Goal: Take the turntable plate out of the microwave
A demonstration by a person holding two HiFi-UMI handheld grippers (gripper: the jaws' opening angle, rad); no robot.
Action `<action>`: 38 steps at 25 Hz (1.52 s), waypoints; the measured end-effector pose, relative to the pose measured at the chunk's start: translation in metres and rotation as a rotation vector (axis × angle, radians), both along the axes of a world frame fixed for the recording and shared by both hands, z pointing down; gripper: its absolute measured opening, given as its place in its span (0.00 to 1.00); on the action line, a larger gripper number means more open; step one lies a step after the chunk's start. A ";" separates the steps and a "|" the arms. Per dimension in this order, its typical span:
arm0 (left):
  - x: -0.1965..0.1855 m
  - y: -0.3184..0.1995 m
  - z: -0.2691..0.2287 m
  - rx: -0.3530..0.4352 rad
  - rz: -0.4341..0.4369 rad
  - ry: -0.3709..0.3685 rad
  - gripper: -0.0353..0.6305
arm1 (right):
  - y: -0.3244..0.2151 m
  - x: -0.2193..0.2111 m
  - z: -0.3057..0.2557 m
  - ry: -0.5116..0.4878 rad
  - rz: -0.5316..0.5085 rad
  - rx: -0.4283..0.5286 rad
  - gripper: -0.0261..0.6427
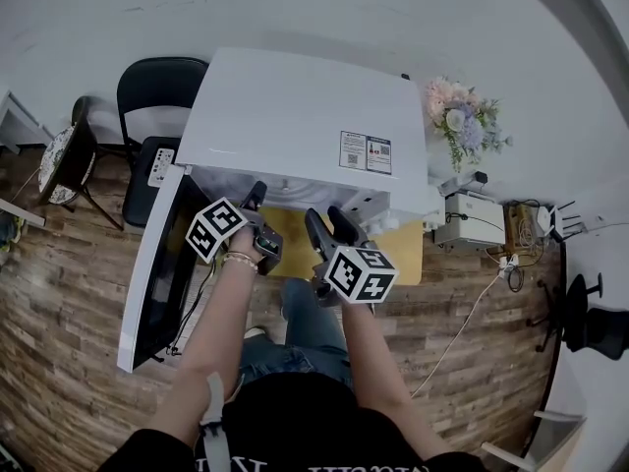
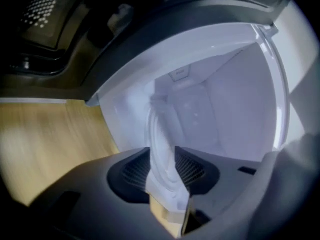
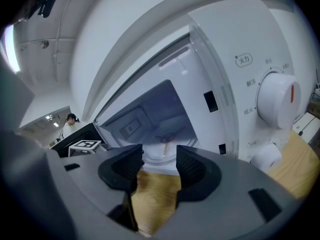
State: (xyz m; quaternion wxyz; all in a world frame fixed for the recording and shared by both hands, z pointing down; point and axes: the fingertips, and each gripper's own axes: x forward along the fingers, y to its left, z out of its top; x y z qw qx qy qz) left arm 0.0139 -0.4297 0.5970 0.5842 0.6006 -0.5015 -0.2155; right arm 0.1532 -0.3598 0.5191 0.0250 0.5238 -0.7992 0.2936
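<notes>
Turntable plate [image 2: 160, 139] blurred, edge-on in left claw [image 2: 164, 167].

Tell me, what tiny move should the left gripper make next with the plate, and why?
Probably ease the left gripper straight back out of the microwave. Its jaws are clamped on the rim of the turntable plate, most of the plate is inside the cavity, and the door stands wide open.

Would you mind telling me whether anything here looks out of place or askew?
Only the glass turntable plate: the left gripper clamps its rim at the mouth of the microwave, so it shows edge-on between the jaws. Nothing looks spilled or broken.
</notes>
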 end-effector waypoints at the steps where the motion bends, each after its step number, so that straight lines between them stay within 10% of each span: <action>1: -0.002 0.002 0.007 -0.028 -0.015 -0.002 0.24 | 0.001 -0.001 0.004 -0.004 -0.001 -0.010 0.37; 12: -0.003 0.005 0.010 -0.022 -0.023 0.007 0.10 | -0.005 -0.003 0.034 -0.134 0.027 -0.098 0.36; 23: -0.002 0.005 -0.003 -0.001 -0.003 0.044 0.09 | -0.055 -0.012 0.064 -0.679 0.196 -0.231 0.31; 38: -0.006 0.005 -0.007 0.046 0.053 0.022 0.09 | -0.068 -0.018 0.070 -1.018 0.280 -0.251 0.11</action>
